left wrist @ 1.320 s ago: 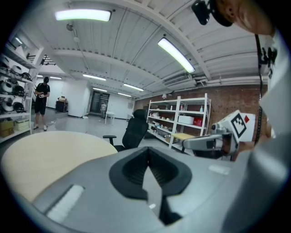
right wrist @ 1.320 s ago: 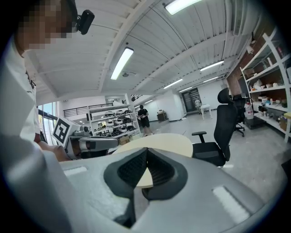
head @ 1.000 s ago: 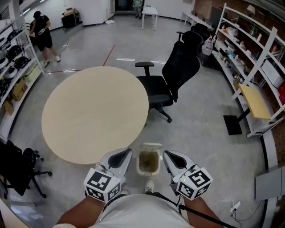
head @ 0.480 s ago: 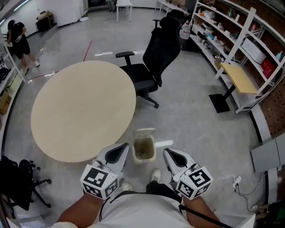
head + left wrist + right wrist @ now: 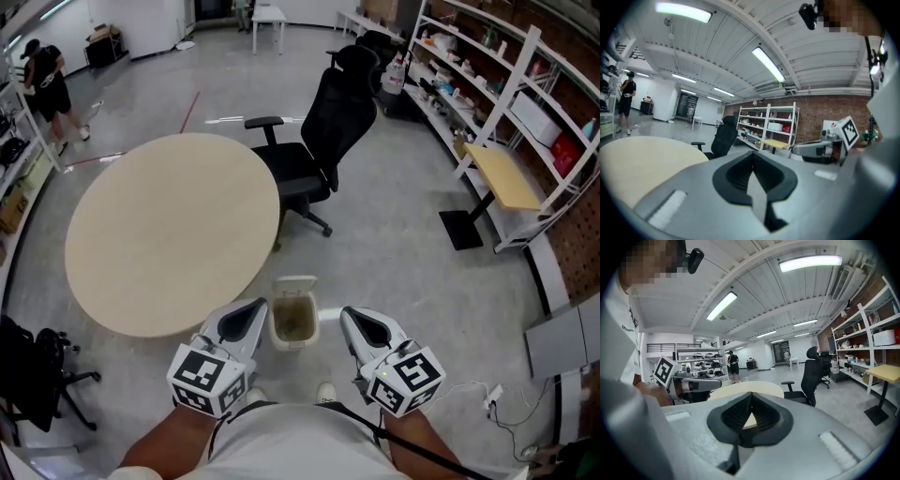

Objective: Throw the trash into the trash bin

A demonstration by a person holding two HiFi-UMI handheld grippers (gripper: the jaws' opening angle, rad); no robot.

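A small white trash bin (image 5: 293,323) with its lid tipped back stands on the grey floor by the round beige table (image 5: 169,230); its inside looks brownish. No loose trash shows on the table top. My left gripper (image 5: 253,307) hangs just left of the bin and my right gripper (image 5: 349,314) just right of it, both above the floor and pointing away from me. In the left gripper view the left gripper (image 5: 752,157) has its jaws closed together with nothing between them. The right gripper (image 5: 751,397) in its own view is likewise shut and empty.
A black office chair (image 5: 314,150) stands beyond the table's right side. Metal shelves (image 5: 506,103) with a yellow board (image 5: 502,178) line the right wall. A second black chair (image 5: 33,375) sits at the lower left. A person (image 5: 42,80) stands far off at the upper left.
The head view has swung, so table and chair sit further left and the bin a little higher between the grippers. Both grippers stay shut, side by side, and empty.
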